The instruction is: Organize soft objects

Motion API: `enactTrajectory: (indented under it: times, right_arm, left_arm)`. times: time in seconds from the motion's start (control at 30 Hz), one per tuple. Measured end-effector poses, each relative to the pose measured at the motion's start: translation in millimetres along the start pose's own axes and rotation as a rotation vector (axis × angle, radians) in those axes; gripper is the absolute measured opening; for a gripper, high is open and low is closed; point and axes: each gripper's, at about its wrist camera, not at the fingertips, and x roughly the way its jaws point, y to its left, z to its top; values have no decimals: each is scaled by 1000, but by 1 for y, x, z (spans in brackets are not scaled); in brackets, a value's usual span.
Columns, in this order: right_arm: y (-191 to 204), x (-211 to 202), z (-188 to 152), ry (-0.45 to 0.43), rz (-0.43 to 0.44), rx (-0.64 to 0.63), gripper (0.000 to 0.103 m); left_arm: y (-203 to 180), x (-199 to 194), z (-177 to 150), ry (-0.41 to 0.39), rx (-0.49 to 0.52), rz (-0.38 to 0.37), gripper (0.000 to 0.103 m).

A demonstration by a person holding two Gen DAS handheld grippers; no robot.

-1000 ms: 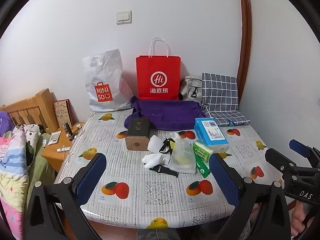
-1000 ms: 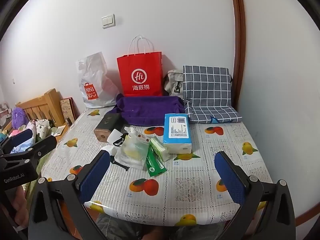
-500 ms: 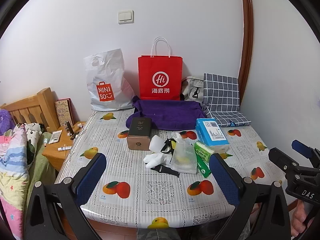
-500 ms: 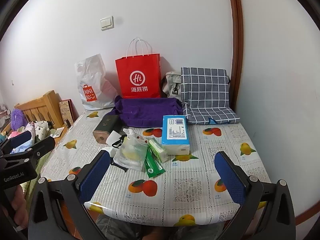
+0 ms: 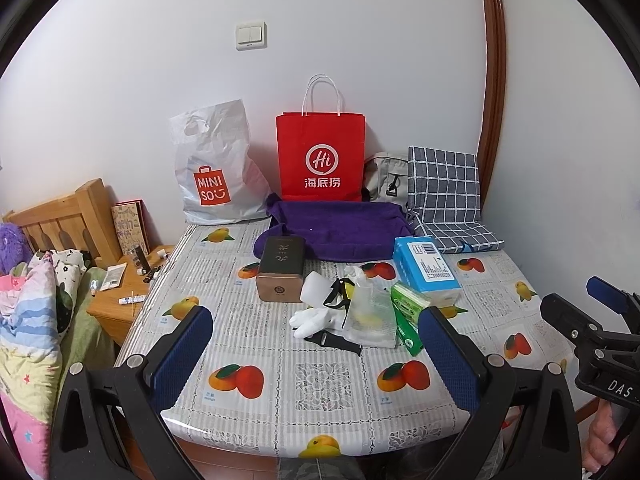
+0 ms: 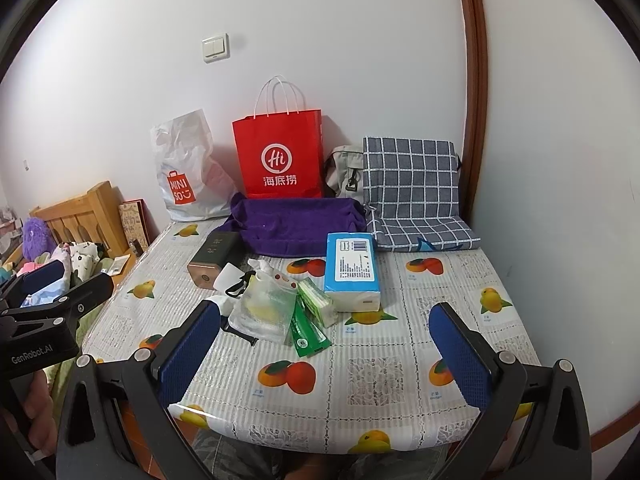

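Both tools, left [image 5: 316, 354] and right [image 6: 324, 354], gape empty, white glove [image 5: 314, 319] well ahead.

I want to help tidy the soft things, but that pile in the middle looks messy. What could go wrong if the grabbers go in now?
1. The white glove lies touching the clear plastic pouch and a black strap, so a pinch might drag them along.
2. The green tissue packs lean on the blue tissue pack; pulling one may shift the others.
3. Both grippers, left and right, hover open side by side and could bump.
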Motion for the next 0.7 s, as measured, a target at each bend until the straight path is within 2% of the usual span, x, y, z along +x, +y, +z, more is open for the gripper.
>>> enactTrajectory:
  times: [0.7]
  right_arm:
    - [-1,-2,3,-5,0,-3,103]
  left_arm:
    - [-1,-3,0,-1,2,3,103]
